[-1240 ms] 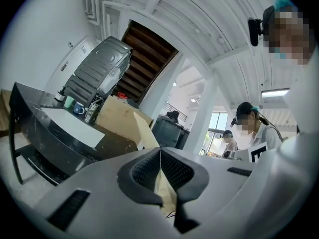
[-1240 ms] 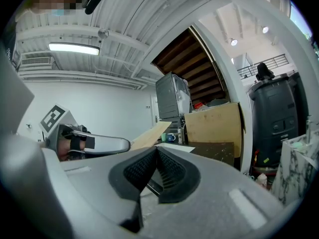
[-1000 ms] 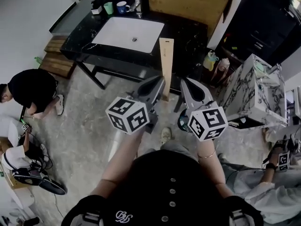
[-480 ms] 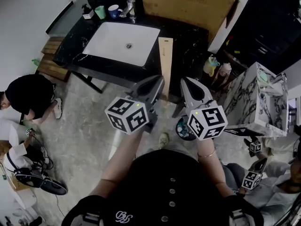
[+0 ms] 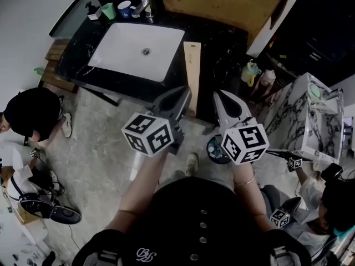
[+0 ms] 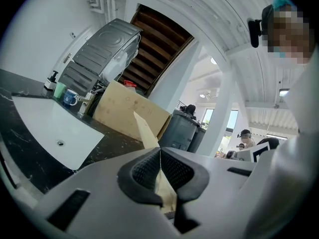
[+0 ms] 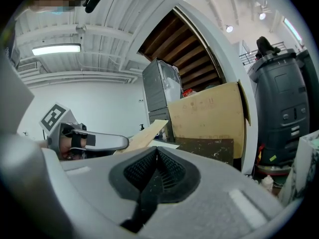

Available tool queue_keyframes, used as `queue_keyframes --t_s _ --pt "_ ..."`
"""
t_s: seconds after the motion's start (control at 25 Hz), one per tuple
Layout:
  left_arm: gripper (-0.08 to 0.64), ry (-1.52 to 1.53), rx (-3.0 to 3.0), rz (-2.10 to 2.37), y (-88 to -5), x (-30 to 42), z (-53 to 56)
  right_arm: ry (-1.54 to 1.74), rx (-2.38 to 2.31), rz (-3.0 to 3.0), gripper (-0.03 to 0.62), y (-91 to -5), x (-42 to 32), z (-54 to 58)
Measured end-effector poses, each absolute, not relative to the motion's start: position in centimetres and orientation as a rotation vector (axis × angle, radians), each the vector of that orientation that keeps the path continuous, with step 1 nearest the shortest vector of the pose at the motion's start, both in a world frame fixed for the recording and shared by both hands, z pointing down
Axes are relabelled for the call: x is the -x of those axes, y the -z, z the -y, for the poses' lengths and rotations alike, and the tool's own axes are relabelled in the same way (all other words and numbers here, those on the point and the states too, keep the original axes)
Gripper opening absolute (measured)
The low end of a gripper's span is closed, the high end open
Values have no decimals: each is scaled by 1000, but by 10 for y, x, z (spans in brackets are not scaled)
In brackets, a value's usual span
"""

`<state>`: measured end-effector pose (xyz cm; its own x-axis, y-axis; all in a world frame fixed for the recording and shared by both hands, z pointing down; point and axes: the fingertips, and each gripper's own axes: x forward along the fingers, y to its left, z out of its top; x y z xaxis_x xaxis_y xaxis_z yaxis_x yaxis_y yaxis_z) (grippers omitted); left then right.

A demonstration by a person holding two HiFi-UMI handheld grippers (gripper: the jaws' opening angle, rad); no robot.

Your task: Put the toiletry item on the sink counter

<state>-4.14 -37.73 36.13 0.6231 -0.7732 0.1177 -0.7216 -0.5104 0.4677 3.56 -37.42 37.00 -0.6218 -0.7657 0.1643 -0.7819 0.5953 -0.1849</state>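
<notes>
Left gripper view: left gripper [image 6: 159,156] clamps a beige carton [image 6: 144,129]; right gripper [image 7: 156,156] jaws clenched, empty. Set it flat on the table [image 5: 223,42] at 12 o'clock.

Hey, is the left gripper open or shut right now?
Shut: the left gripper clamps the long beige box between its jaws.

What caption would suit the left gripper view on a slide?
Left gripper shut on a long tan box, aimed toward the white sink in a black counter.
</notes>
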Motion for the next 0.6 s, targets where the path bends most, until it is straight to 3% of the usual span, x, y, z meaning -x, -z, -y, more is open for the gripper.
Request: queue_keyframes --t_s 0.6 --pt "12 50 -2316 1147 -399 29 392 -521 -1338 2687 5 -413 -47 381"
